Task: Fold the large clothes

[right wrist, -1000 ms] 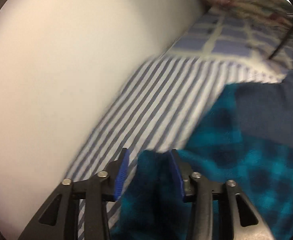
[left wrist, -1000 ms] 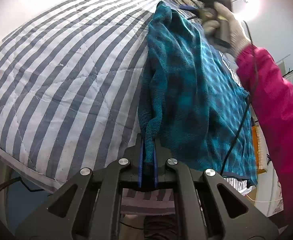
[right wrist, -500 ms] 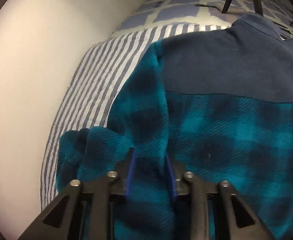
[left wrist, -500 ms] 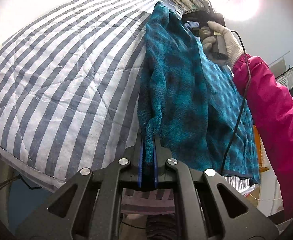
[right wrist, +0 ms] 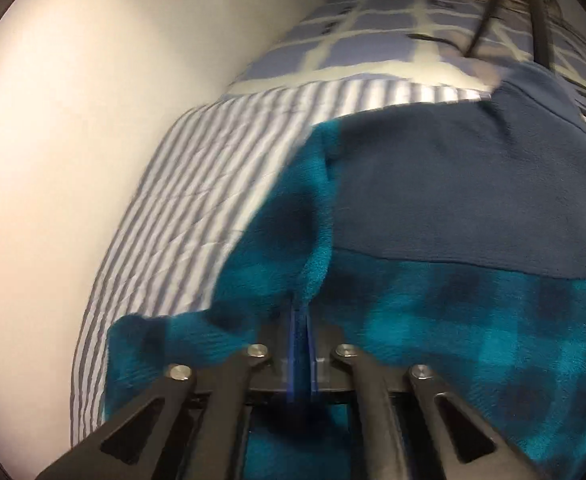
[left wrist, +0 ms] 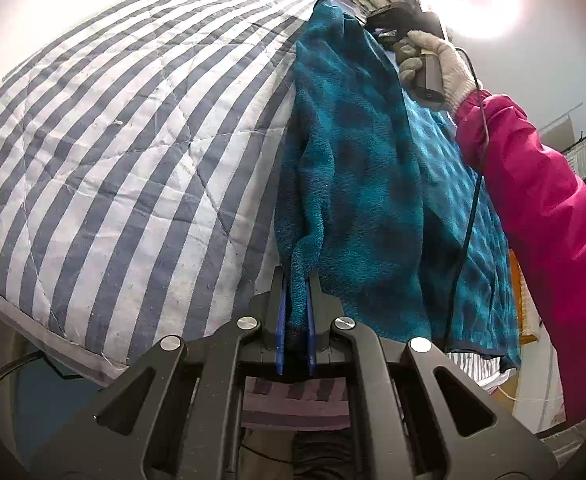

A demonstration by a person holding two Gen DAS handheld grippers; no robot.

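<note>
Underneath everything lies a blue-and-white striped quilt (left wrist: 133, 152), which fills the left and centre of the left wrist view and runs as a narrowing band up the left side of the right wrist view, against a pale wall (right wrist: 73, 160). On it, in the centre and right of the left wrist view, is the teal checked fleece garment (left wrist: 357, 184), lying lengthwise from the lower centre of the frame up towards the top centre, its left edge bunched into a thick fold. In the right wrist view the same garment covers the lower and right part of the frame, and a plain navy panel (right wrist: 473, 200) crosses its upper part. Beyond it, at the top of that view, sits a blue checked cover (right wrist: 373, 40).

A pink sleeve (left wrist: 541, 208) comes in from the right edge of the left wrist view, ending in a pale knitted glove (left wrist: 437, 60) wrapped around a grey handle at the upper right.

Low in the frame, the left gripper (left wrist: 295, 304) is clenched on a narrow rope of teal fleece standing between its blue pads. The right gripper (right wrist: 302, 328) has just been closing and now pinches a raised ridge of the fleece, its blue pads almost together.
</note>
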